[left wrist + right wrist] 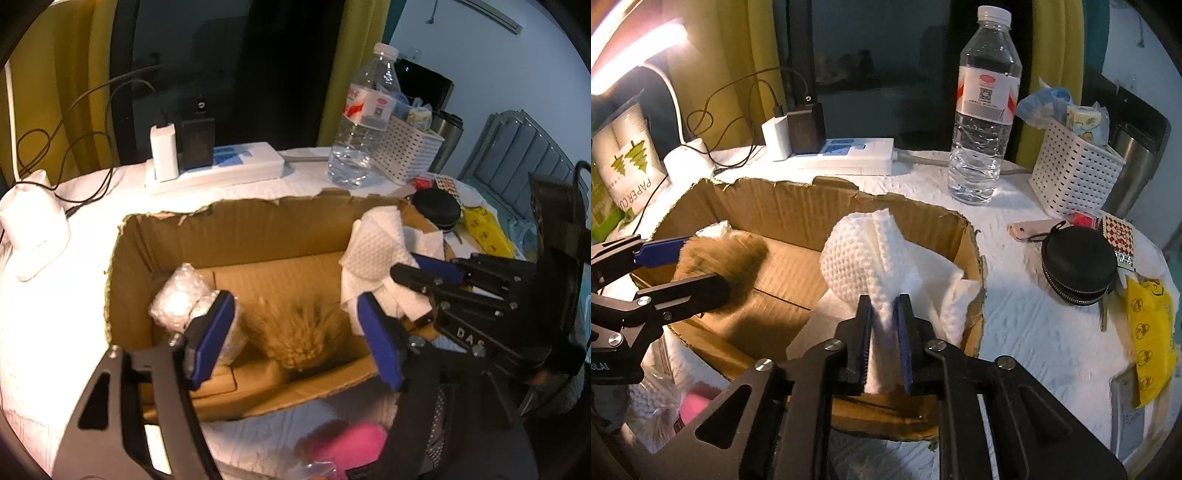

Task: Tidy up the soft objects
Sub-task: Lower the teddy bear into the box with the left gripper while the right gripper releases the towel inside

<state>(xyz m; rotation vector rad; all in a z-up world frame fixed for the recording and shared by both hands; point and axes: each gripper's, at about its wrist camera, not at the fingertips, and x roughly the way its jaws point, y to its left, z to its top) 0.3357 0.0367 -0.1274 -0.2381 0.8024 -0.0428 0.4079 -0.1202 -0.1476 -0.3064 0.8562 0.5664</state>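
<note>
An open cardboard box (236, 229) (798, 206) sits on the white-covered table. My left gripper (295, 332) is open over the box; a brown furry object (299, 336) (724, 266), motion-blurred, lies between its fingers, and I cannot tell whether they touch it. A bubble-wrap roll (181, 295) lies in the box at the left. My right gripper (884, 314) is shut on a white paper towel (871, 251) (376, 258) and holds it over the box's right side. A pink soft object (347, 443) (696, 404) lies in front of the box.
A water bottle (986, 110), a power strip with chargers (846, 151), a white perforated basket (1075, 173), a black round zip case (1078, 269) and a yellow packet (1148, 332) stand around the box. A lamp base (33, 229) stands at the left.
</note>
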